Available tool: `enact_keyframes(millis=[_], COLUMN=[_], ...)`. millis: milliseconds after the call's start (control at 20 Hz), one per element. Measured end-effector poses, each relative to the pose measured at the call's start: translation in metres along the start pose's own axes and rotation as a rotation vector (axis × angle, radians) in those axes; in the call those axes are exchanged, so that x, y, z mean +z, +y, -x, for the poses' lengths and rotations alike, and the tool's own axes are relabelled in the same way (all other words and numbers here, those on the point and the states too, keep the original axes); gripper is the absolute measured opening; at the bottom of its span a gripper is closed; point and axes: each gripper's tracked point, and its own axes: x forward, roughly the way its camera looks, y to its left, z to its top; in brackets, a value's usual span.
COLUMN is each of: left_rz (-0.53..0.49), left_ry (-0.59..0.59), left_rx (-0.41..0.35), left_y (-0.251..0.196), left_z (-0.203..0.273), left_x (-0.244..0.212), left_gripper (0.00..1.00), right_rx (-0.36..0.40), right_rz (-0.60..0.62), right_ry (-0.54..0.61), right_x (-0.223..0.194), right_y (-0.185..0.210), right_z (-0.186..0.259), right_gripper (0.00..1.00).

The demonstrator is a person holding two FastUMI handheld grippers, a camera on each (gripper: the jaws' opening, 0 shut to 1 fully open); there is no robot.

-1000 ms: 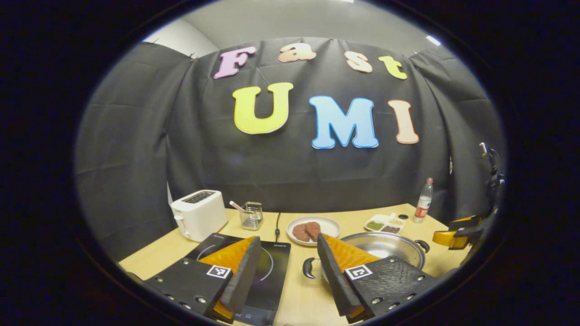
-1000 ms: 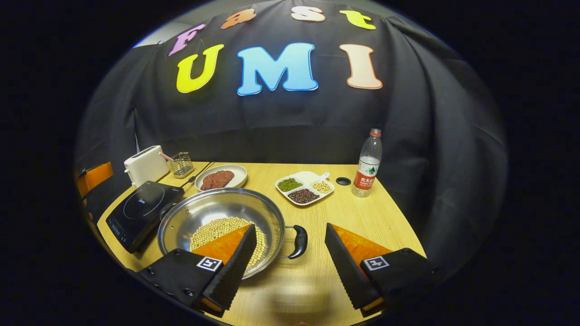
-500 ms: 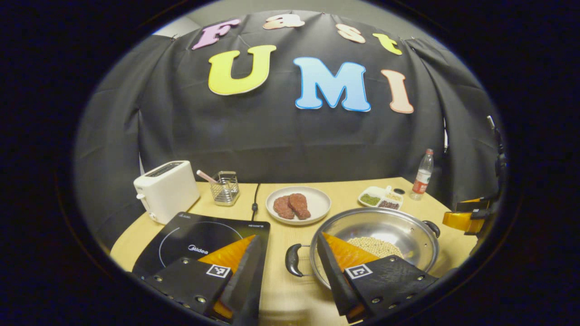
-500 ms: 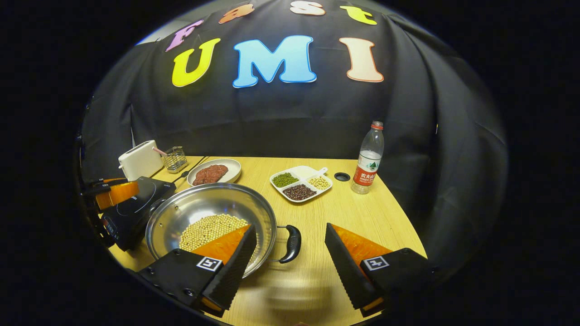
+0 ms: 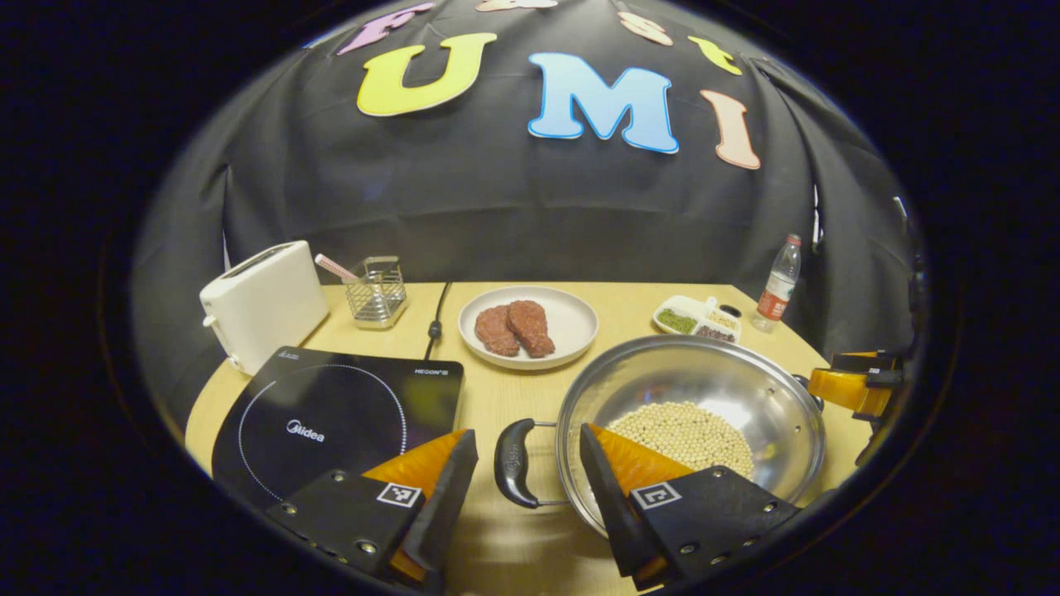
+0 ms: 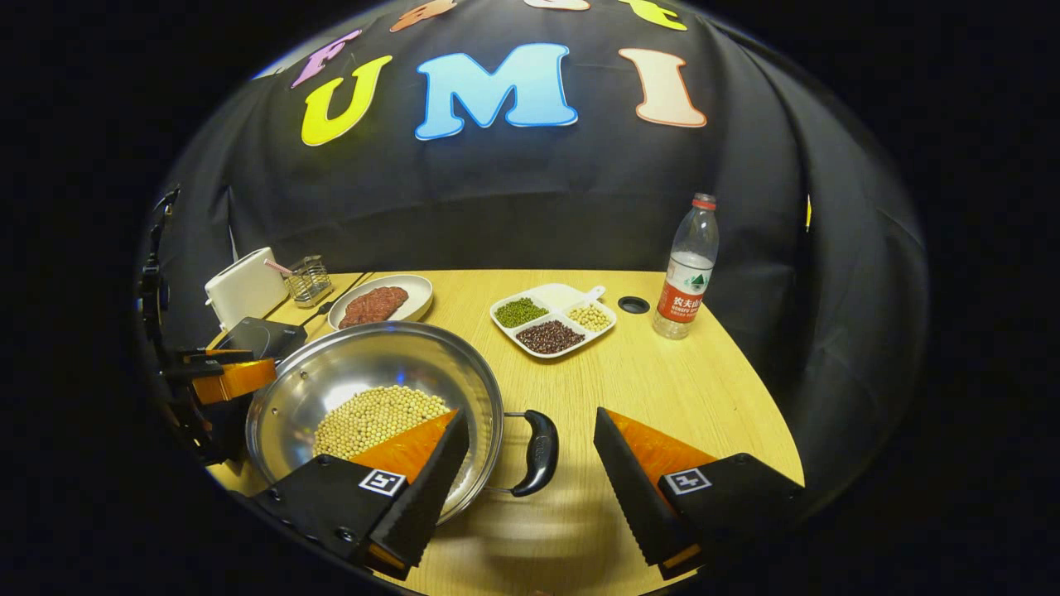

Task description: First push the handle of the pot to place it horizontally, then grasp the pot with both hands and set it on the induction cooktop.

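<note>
while both tools hang low over the table edge, each one frames a handle of the pot:
left gripper (image 5: 526, 476): jaws spread wide, holding nothing; the pot's near black handle (image 5: 515, 462) sits in the gap between its two fingers, apart from both as far as can be seen.
right gripper (image 6: 530, 476): jaws spread wide, nothing clamped; the pot's other black handle (image 6: 538, 451) lies between its fingers, nearer the inner one, contact not clear.
pot (image 5: 737, 385): steel, round, standing flat on the wooden table (image 6: 662, 389), a heap of pale beans (image 5: 683, 434) in its bottom; its two handles point toward the two tools, one each side.
induction cooktop (image 5: 331, 414): black, flat on the table, just beside the pot on the left gripper's side; the pot is off it.
other gripper seen afar: in the left gripper view the right tool shows at the far rim of the pot; in the right gripper view the left tool shows at the opposite rim.
behind the pot: plate of meat (image 5: 530, 327), divided dish of beans (image 6: 553, 320), water bottle (image 6: 686, 269), white toaster (image 5: 261, 298), wire holder (image 5: 374, 290).
</note>
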Motion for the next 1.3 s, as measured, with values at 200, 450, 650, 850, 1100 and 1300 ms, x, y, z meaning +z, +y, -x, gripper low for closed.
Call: enact_keyframes(millis=[200, 450, 650, 850, 1100, 1300], left_rz=[-0.003, -0.015, -0.027, -0.031, -0.011, -0.03], left_ry=[0.037, 0.061, 0.064, 0.091, 0.1, 0.116], left_rx=[0.005, 0.024, 0.043, 0.051, 0.057, 0.06], left_y=[-0.001, 0.001, 0.004, 0.003, -0.001, -0.003], left_z=[-0.011, -0.019, -0.025, -0.028, -0.031, -0.033], left_x=[-0.009, -0.016, -0.016, -0.022, -0.027, -0.029], left_gripper=[0.73, 0.74, 0.77, 0.77, 0.66, 0.63], right_rx=[-0.003, -0.009, 0.002, 0.008, 0.018, 0.016], right_rz=[-0.019, -0.025, -0.048, -0.054, -0.063, -0.051], right_ry=[0.029, 0.088, 0.118, 0.138, 0.147, 0.152], right_x=[-0.006, -0.02, -0.026, -0.029, -0.031, -0.032], right_y=[0.001, 0.001, 0.003, 0.004, 0.011, 0.011], right_z=[-0.013, -0.024, -0.032, -0.035, -0.034, -0.033], right_gripper=[0.93, 0.97, 0.93, 0.91, 0.63, 0.48])
